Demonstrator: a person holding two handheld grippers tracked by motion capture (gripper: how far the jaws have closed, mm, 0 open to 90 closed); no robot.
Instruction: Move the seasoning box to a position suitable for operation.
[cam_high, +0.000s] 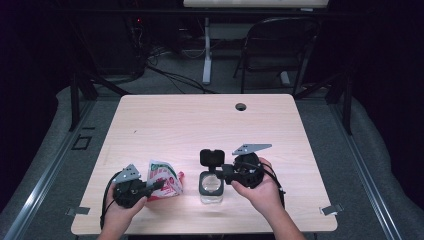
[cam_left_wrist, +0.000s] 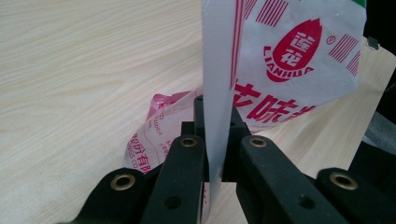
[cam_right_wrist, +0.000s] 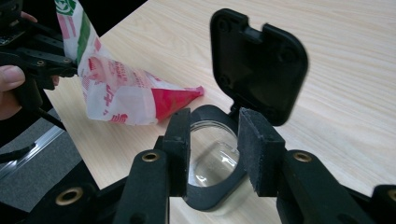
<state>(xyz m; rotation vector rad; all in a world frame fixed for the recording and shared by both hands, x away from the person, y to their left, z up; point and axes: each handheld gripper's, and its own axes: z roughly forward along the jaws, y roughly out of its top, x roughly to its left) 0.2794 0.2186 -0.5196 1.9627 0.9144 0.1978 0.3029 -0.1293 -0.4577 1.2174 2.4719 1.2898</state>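
A white plastic bag (cam_high: 162, 181) with red and green print lies at the front left of the table. My left gripper (cam_high: 159, 185) is shut on its upper edge, and the bag's flat white seam (cam_left_wrist: 217, 84) runs straight down between the jaws of that gripper (cam_left_wrist: 215, 121). At the front centre stands a clear jar (cam_high: 211, 186) with a black collar, its black flip lid (cam_high: 211, 157) hinged open and upright. My right gripper (cam_high: 222, 173) comes in from the right. Its jaws (cam_right_wrist: 218, 120) sit against both sides of the jar's collar (cam_right_wrist: 212, 196). The bag's red tip (cam_right_wrist: 180, 98) points at the jar.
The wooden table (cam_high: 200, 125) has a cable hole (cam_high: 241, 106) near its far edge and metal clips (cam_high: 331, 210) at its front corners. Beyond it stand a folding chair (cam_high: 280, 40) and a white desk leg (cam_high: 207, 50), with cables on the floor.
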